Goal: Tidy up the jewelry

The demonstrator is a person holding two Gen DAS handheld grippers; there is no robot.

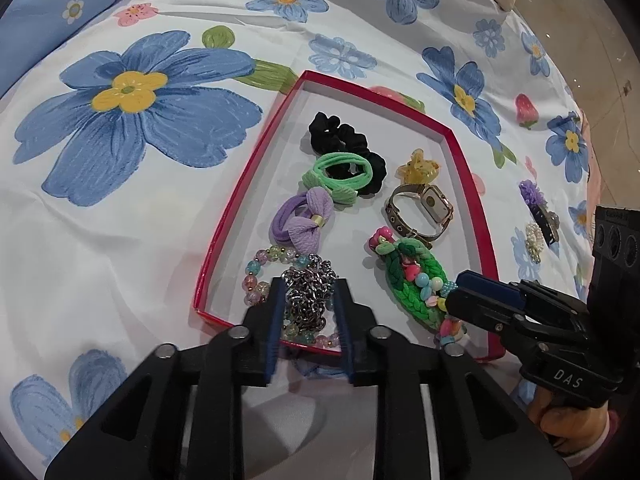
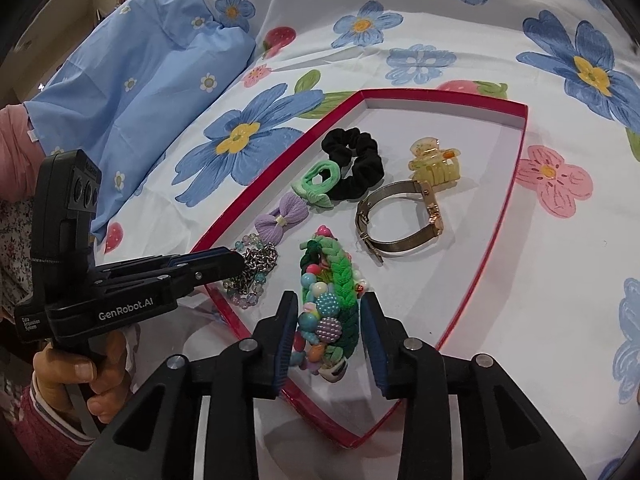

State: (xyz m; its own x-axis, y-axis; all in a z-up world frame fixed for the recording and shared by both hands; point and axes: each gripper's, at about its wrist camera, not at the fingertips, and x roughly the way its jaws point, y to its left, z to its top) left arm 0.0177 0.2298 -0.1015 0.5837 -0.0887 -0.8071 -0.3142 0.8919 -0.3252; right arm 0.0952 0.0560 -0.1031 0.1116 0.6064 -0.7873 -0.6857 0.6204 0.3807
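Observation:
A shallow red-rimmed tray [image 1: 256, 168] [image 2: 516, 168] lies on a floral bedsheet. In it are a black scrunchie [image 1: 332, 132], a green bow tie [image 1: 340, 172], a purple bow tie [image 1: 304, 216], a yellow claw clip [image 2: 434, 164] and a gold watch [image 2: 400, 216]. My left gripper [image 1: 310, 284] stands open over the near corner, with a silver chain [image 1: 308, 304] lying on a pastel bead bracelet [image 1: 256, 284] between its pads. My right gripper [image 2: 329, 298] is open around a green braided band with beads [image 2: 332, 272], which rests on the tray floor.
Outside the tray to the right lie a purple flower clip [image 1: 534, 196] and a pearl piece [image 1: 534, 240], near the bed's edge. A light blue pillow [image 2: 140, 80] sits at the far left. A hand [image 2: 80, 376] holds each gripper's handle.

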